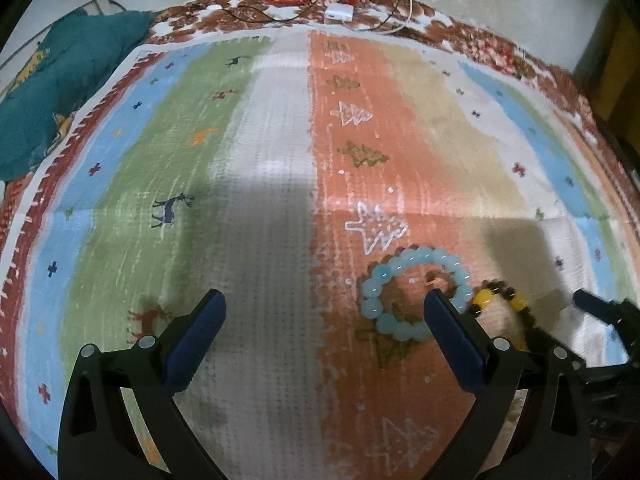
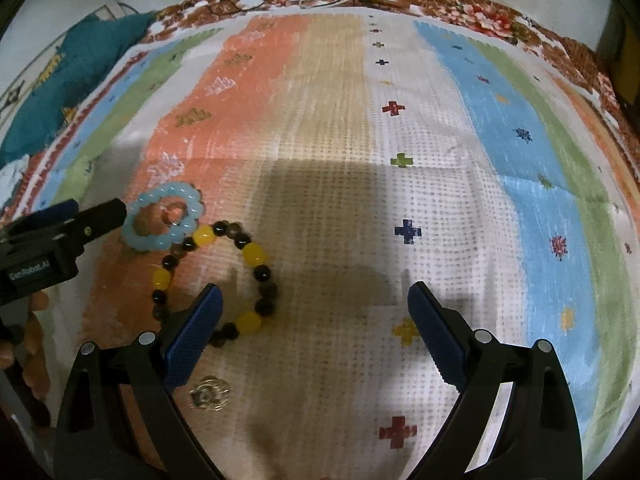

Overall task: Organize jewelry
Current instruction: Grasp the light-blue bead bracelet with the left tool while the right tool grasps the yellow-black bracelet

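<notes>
A: Both claws gape wide and hold nothing; the left claw (image 1: pixel 324 312) has one finger just over the blue bracelet (image 1: pixel 412 292). How to take it?

B: Straddle one side of the ring, then close; the black-and-yellow bracelet (image 2: pixel 216 276) touches the blue bracelet, under the right claw (image 2: pixel 314 304); a small pendant (image 2: pixel 209 394) lies nearer on the mat (image 2: pixel 440 160).

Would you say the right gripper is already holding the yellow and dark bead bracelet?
No; the right gripper is open and empty, and the yellow and dark bead bracelet lies on the mat.
</notes>
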Demonstrator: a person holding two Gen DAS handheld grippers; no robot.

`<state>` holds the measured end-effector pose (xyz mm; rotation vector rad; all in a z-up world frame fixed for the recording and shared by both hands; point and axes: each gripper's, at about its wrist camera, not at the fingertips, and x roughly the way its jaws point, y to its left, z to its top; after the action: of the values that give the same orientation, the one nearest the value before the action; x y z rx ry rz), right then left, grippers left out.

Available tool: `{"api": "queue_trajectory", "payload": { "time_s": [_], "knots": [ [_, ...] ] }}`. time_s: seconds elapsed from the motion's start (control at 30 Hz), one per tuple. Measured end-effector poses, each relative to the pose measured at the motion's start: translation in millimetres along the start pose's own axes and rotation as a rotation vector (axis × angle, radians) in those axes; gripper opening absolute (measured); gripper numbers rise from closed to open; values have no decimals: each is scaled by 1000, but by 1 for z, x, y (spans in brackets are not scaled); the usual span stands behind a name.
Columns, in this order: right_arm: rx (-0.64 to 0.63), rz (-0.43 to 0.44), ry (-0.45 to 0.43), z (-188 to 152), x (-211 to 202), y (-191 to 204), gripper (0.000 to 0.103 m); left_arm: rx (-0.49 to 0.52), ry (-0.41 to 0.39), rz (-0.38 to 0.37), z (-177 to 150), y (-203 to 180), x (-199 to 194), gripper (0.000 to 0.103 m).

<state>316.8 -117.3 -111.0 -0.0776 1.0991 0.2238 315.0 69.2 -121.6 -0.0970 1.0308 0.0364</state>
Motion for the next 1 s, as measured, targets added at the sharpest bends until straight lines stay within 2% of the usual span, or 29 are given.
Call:
{"api": "queue_trajectory", "payload": {
  "time_s": [0.07, 0.2, 0.33, 0.43, 0.5, 0.53, 0.6, 0.63, 0.7, 0.77, 1.0],
  "knots": [
    [-13, -22, 7, 0, 5, 0, 94, -3, 27, 21, -3, 3, 8, 97],
    [-31, -44, 23, -3, 12, 2, 94, 3, 41, 5, -6, 9, 10, 97],
    [-16, -33, 52, -4, 12, -2, 90, -28, 78, -18, -6, 19, 9, 90],
    [2, -36, 62, -4, 10, -7, 77, -40, 89, -21, -6, 24, 8, 79],
    [12, -31, 65, -4, 9, -10, 60, -42, 96, -16, -7, 28, 7, 67],
    [11, -28, 67, -4, 9, -10, 55, -42, 103, -6, -8, 31, 6, 62],
    [1, -22, 73, -4, 8, -10, 35, -39, 108, 11, -10, 35, 5, 43],
    [-8, -10, 78, -4, 7, -8, 30, -38, 111, 14, -10, 37, 4, 38],
    [-19, 8, 84, -5, 7, -6, 16, -38, 118, 12, -12, 43, 3, 17],
    [-32, 18, 91, -6, 6, -3, 13, -44, 126, -6, -13, 48, 1, 11],
    [-29, 77, 96, -9, -3, 2, 13, -59, 141, -55, -21, 48, -12, 11]
  ]
}}
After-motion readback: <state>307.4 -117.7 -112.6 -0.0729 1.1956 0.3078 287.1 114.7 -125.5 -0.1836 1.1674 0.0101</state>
